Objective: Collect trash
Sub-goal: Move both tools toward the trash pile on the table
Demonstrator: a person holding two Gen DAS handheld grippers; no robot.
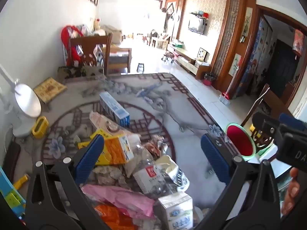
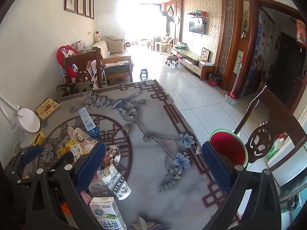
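Left wrist view: left tool point(image 1: 151, 153), released, above the trash pile point(image 1: 138, 168) of cartons, bottle and wrappers on the surface point(image 1: 191, 118). Right wrist view: right tool point(image 2: 153, 166), released, over bare surface; the pile lies at lower left.

the left gripper point(image 1: 152, 154) pointed downward at a slant, its two blue fingers point(image 1: 90, 156) spread wide with nothing pressed between them. the right gripper point(image 2: 153, 165) had the same slanted pose, its jaws also wide apart and gripping nothing. a hand point(image 1: 291, 189) showed at the right edge of the left wrist view, behind the right gripper.
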